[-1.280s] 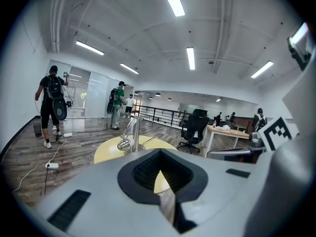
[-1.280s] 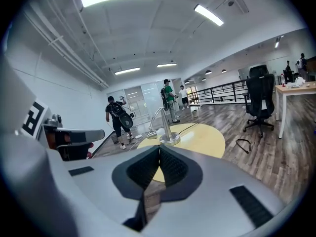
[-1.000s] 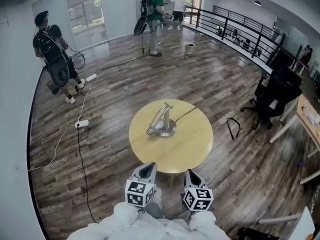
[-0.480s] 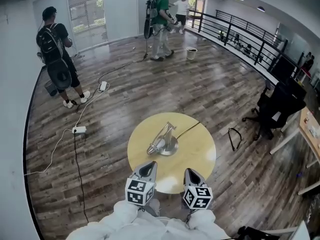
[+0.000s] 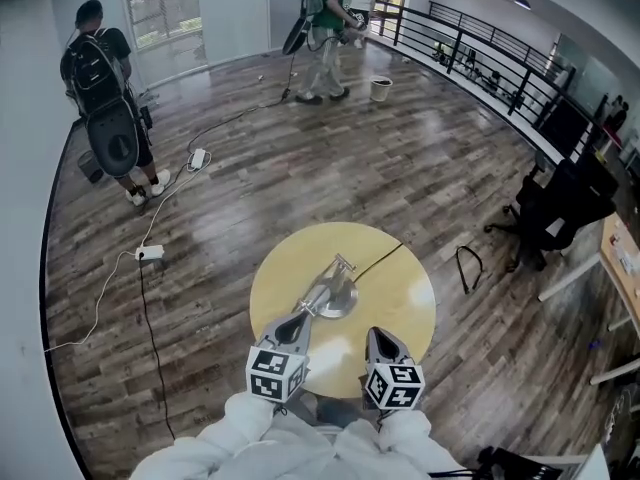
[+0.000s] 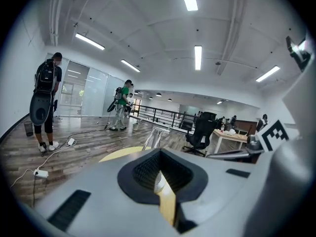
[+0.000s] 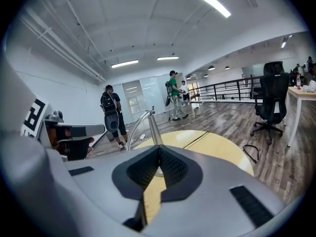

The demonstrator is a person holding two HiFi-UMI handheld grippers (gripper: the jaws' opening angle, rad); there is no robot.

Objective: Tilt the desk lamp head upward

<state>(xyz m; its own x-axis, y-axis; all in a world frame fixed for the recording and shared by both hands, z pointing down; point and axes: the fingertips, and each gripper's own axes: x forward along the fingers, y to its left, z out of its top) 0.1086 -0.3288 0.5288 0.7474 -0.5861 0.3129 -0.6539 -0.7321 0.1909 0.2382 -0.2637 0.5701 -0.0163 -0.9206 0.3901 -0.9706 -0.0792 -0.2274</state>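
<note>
A silver lamp [image 5: 337, 293] stands near the middle of the round yellow desk [image 5: 400, 308]. From the round base its arm rises to a joint on the far side. The head slopes down from there towards the person and to the left, so the long axis runs from far-right to near-left. A dark cable [image 5: 380, 260] runs off the far-right edge.

The left hand-held gripper [image 5: 291, 326] is closed and empty, its tip just beside the lamp head; whether they touch is unclear. The right hand-held gripper [image 5: 381, 345] is also closed and empty, over the near edge of the desk.

The only print is the black-and-white square patterns on the cubes [image 5: 275, 374].
</note>
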